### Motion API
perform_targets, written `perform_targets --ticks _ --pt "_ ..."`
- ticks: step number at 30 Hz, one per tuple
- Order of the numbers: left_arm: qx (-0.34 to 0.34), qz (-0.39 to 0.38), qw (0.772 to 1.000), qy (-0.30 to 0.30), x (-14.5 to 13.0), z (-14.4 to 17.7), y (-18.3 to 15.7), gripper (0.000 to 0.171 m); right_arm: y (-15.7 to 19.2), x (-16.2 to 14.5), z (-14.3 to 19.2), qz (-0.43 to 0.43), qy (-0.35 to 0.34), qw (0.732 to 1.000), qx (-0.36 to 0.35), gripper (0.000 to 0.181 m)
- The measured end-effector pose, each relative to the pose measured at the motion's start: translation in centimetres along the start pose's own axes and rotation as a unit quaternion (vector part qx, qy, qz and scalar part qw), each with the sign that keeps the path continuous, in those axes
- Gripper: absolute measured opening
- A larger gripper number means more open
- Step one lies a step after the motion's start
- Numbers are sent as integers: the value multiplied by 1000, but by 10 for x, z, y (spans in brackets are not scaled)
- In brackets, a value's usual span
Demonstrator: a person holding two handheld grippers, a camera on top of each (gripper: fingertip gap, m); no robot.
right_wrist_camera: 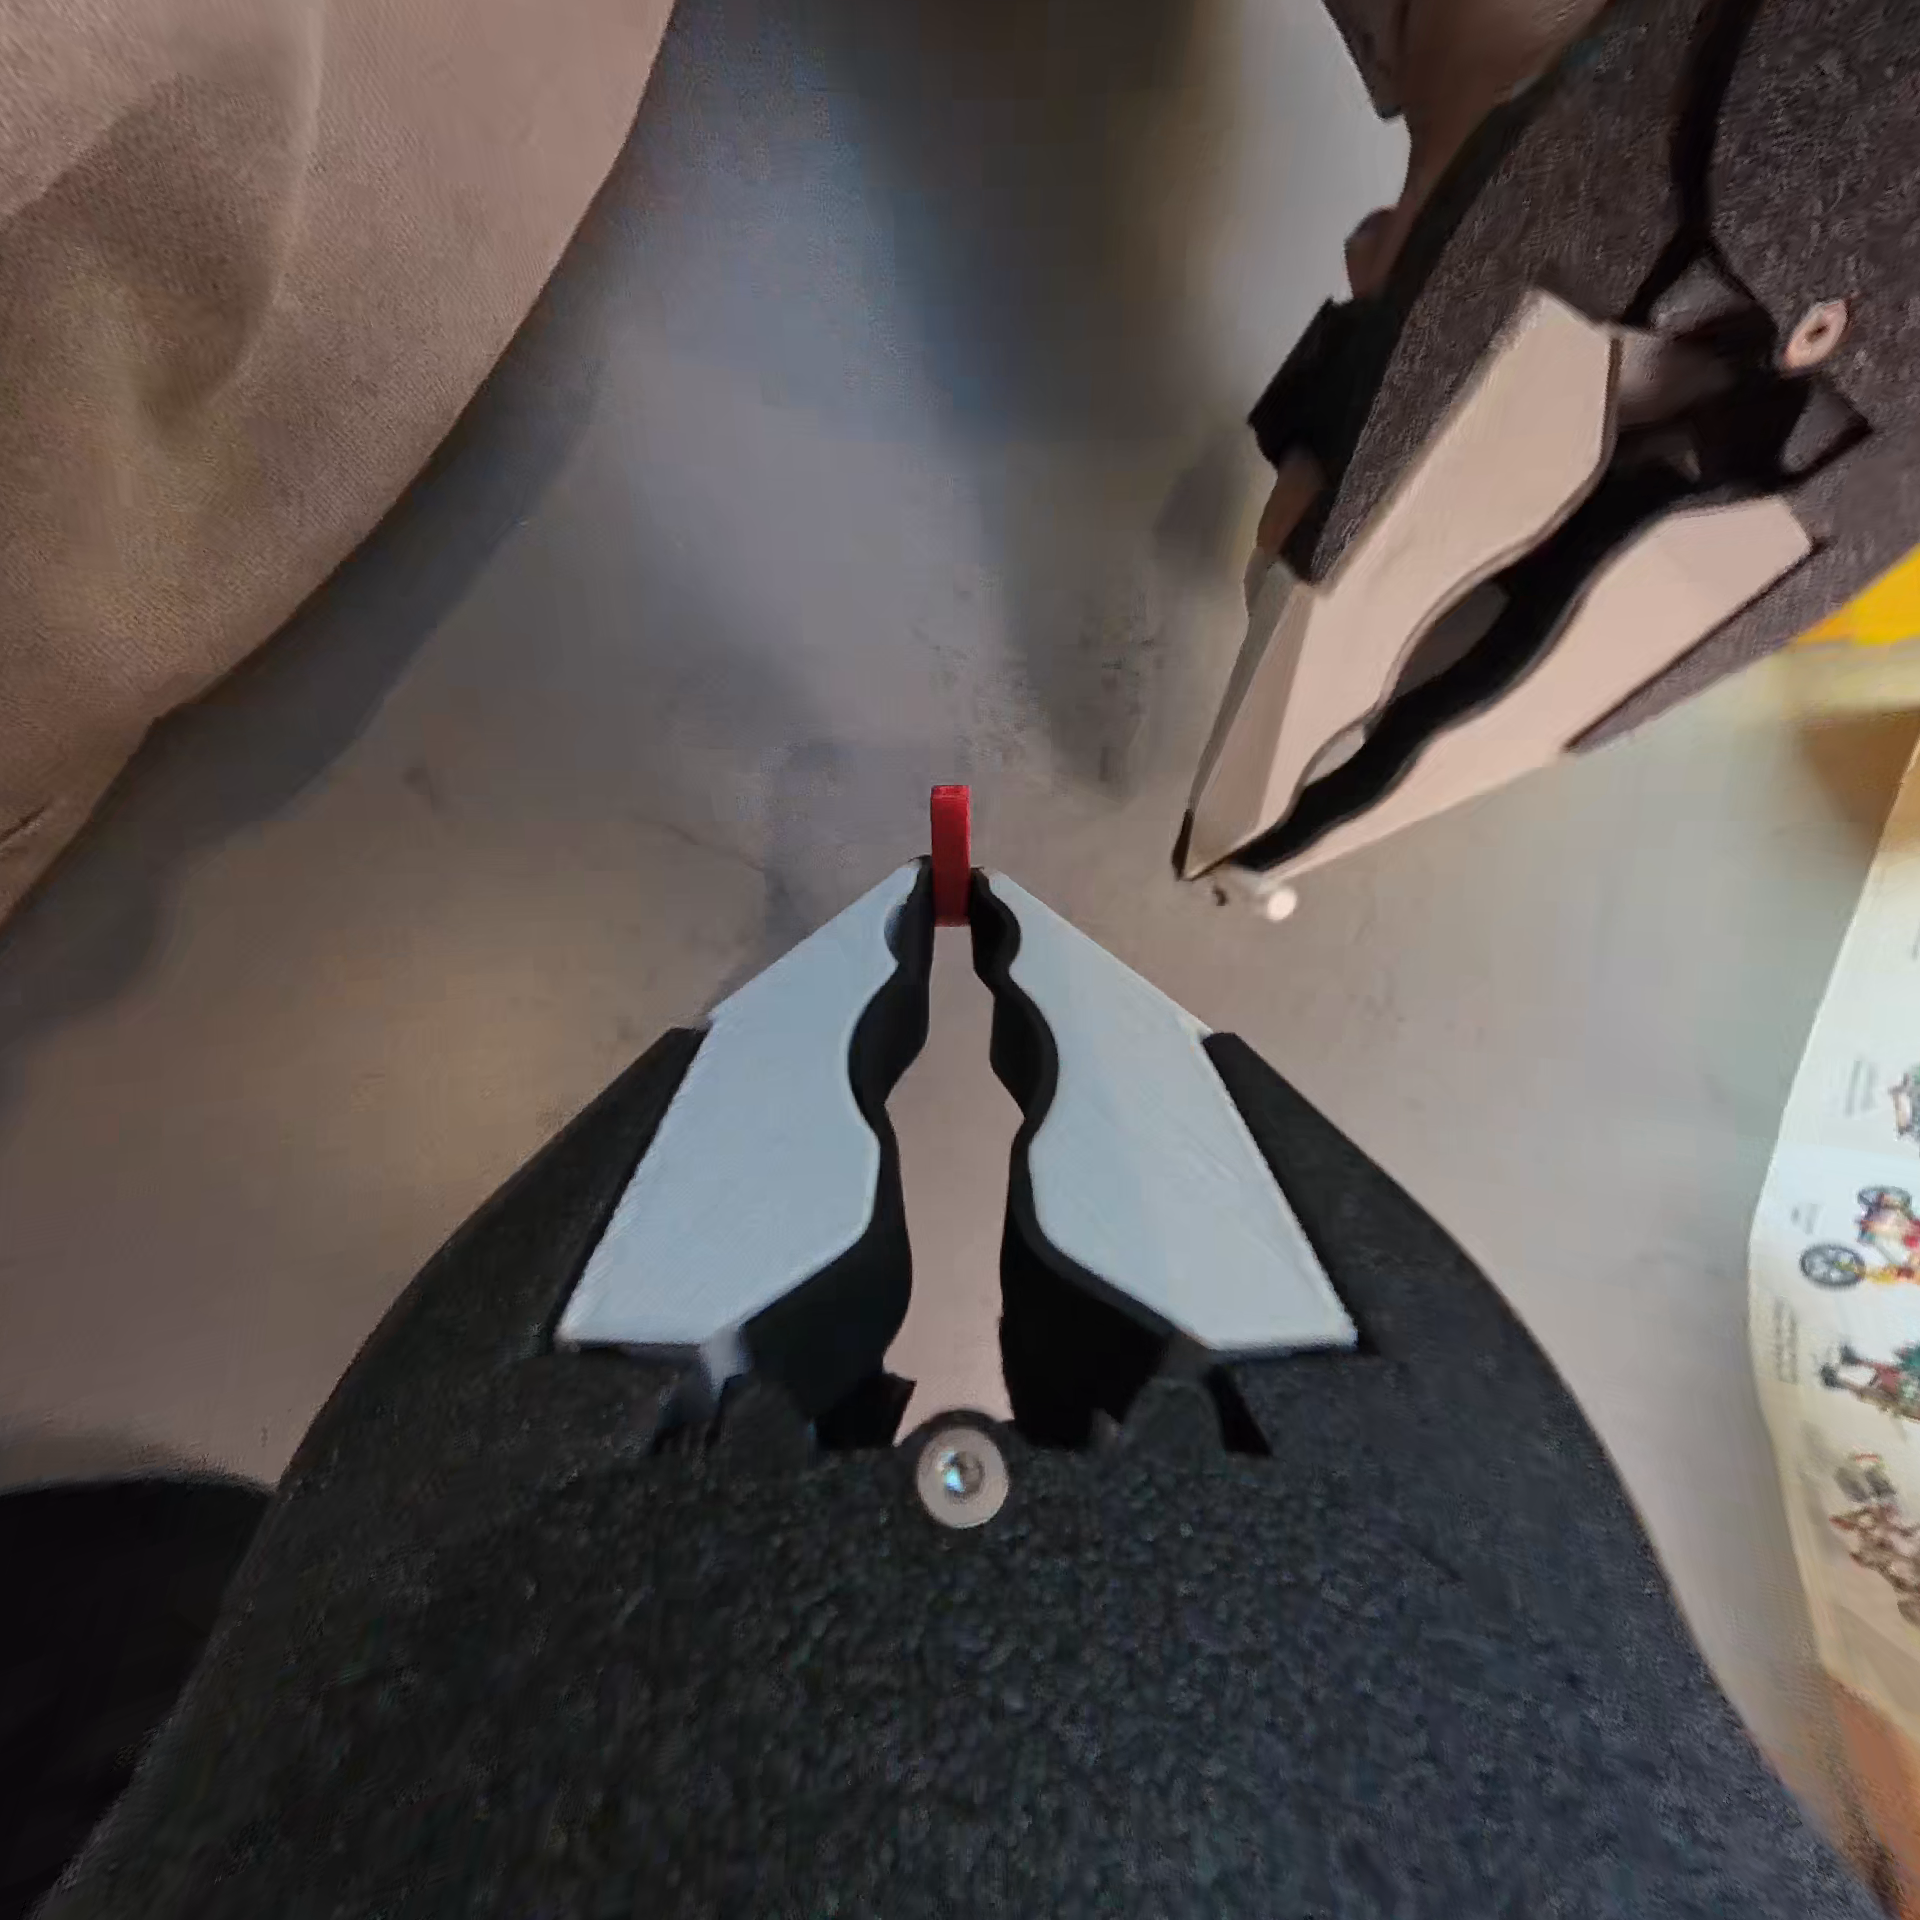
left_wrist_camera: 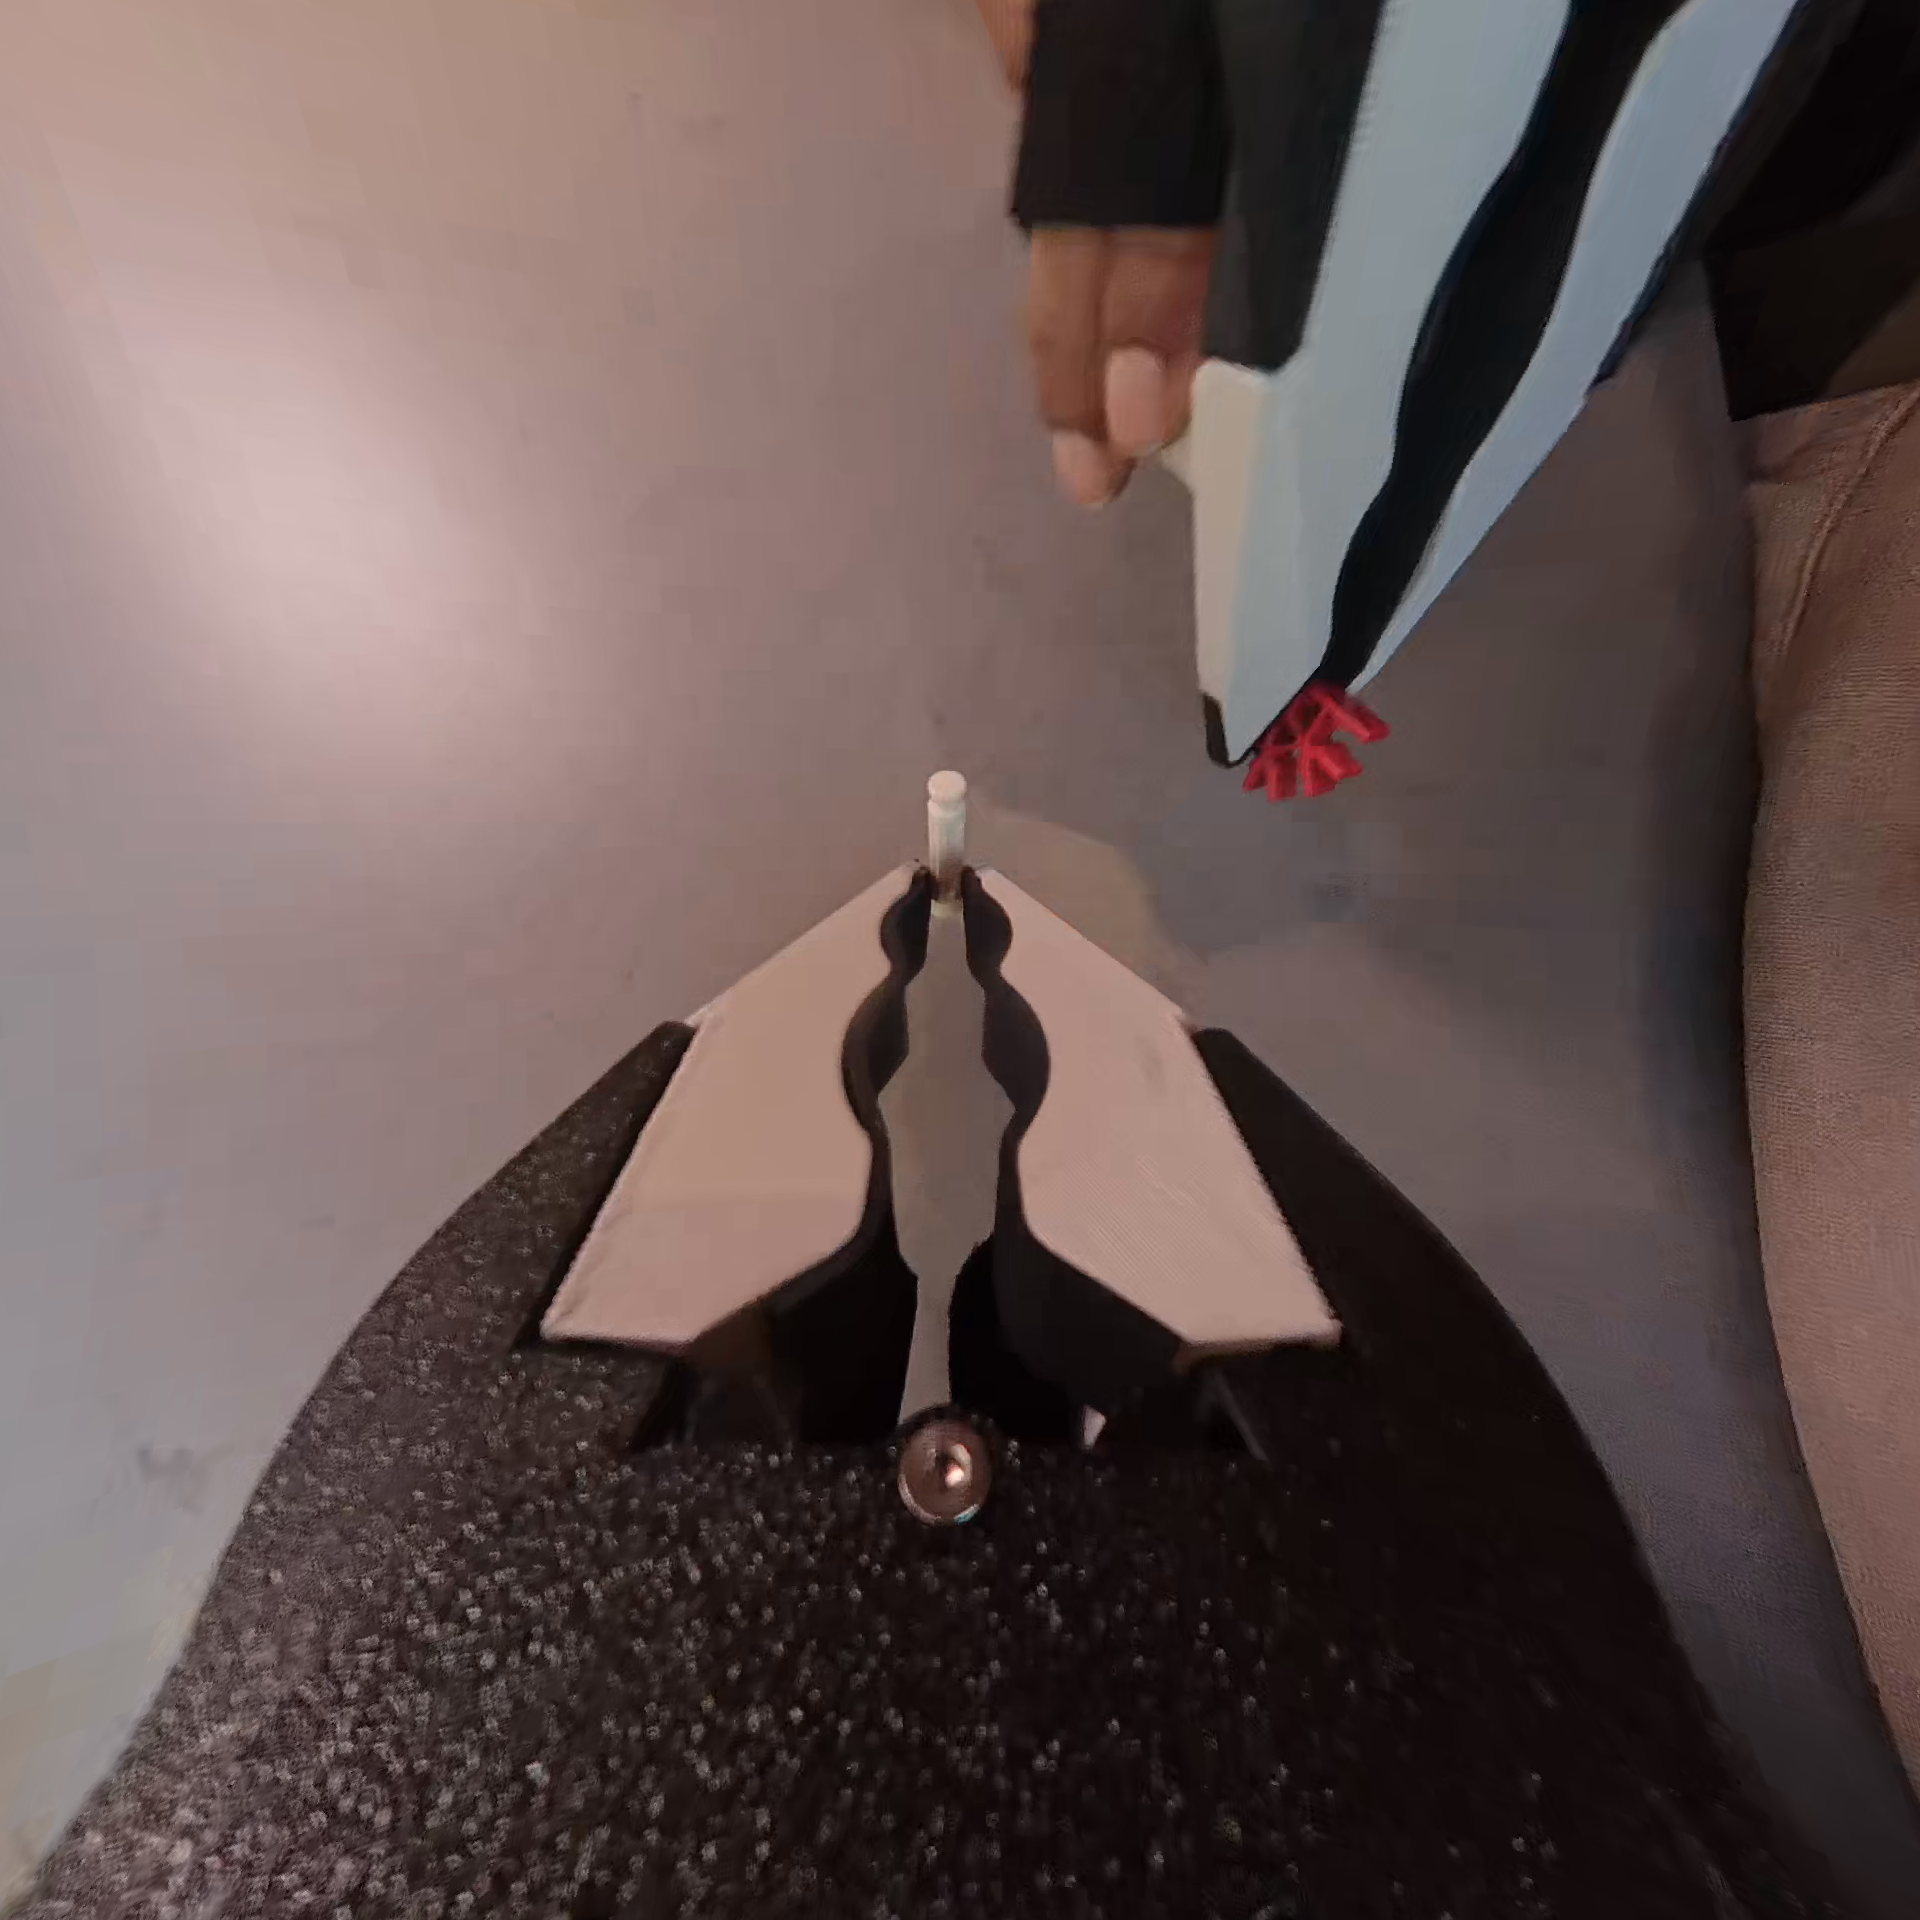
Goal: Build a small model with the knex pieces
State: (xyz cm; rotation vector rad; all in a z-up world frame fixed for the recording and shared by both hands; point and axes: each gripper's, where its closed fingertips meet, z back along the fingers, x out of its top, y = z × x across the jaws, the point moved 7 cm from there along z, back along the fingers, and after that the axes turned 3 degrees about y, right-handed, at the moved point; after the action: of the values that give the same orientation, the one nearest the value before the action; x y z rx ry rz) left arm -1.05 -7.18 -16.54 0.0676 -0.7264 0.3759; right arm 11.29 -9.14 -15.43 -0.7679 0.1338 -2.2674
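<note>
Your left claw (left_wrist_camera: 945, 883) clamped on white pin (left_wrist_camera: 947, 821), tip protruding forward. Your right claw (right_wrist_camera: 951, 894) pinching red toothed piece (right_wrist_camera: 949, 847). Printed leaflet (right_wrist_camera: 1860, 1299) right of right claw, on desk (right_wrist_camera: 1455, 1039).

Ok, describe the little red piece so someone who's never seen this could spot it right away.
Start at the right gripper, the one with pale blue-white fingers. The red piece is pinched between its tips, over the grey surface. It is a bright red spoked part, unlike the thin white pin in the left gripper.
</note>
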Motion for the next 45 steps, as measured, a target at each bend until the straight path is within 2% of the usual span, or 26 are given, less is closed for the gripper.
perform_targets --ticks 3,7,11,14,17,19,22,23,24,26,28,30,32,34,37,39,45 --pt "-9 51 997 -60 -4 16 17 6 -10 -13 -1 -84 -37 993 -77 3" --pt "-4 92 990 -111 -5 28 30 6 -30 -23 7 -182 -88 963 -177 4" --pt "33 116 981 -150 -7 39 34 6 -40 -24 18 -222 -132 937 -235 4" --pt "64 134 975 -165 -13 48 32 6 -43 -26 20 -241 -153 926 -247 4" --pt "140 146 966 -160 -26 66 35 6 -43 -27 17 -244 -156 926 -241 4" --pt "222 164 949 -152 -38 92 48 6 -43 -27 16 -244 -154 925 -247 4" --pt "372 200 897 -127 -60 149 82 6 -47 -25 18 -260 -168 918 -248 4" --pt "397 216 884 -120 -68 164 92 13 -49 -24 19 -269 -176 914 -246 4" --pt "395 237 881 -110 -74 171 98 32 -51 -23 20 -279 -182 910 -246 4" --pt "359 253 889 -127 -73 173 100 50 -53 -19 22 -293 -193 903 -247 4" --pt "294 231 910 -179 -58 161 87 51 -54 -15 24 -291 -197 901 -255 4" --pt "189 214 932 -224 -39 139 66 49 -54 -12 24 -282 -187 903 -263 4" --pt "96 184 943 -262 -19 119 41 46 -54 -6 22 -275 -190 907 -257 4" --pt "38 139 951 -273 -4 102 17 41 -55 2 19 -270 -200 909 -246 4" --pt "23 82 964 -250 8 83 -6 37 -55 15 14 -246 -206 918 -232 4" --pt "19 49 972 -229 11 77 -16 24 -55 23 12 -233 -212 923 -223 4" --pt "38 41 978 -200 5 73 -30 8 -49 33 3 -195 -210 939 -193 4"
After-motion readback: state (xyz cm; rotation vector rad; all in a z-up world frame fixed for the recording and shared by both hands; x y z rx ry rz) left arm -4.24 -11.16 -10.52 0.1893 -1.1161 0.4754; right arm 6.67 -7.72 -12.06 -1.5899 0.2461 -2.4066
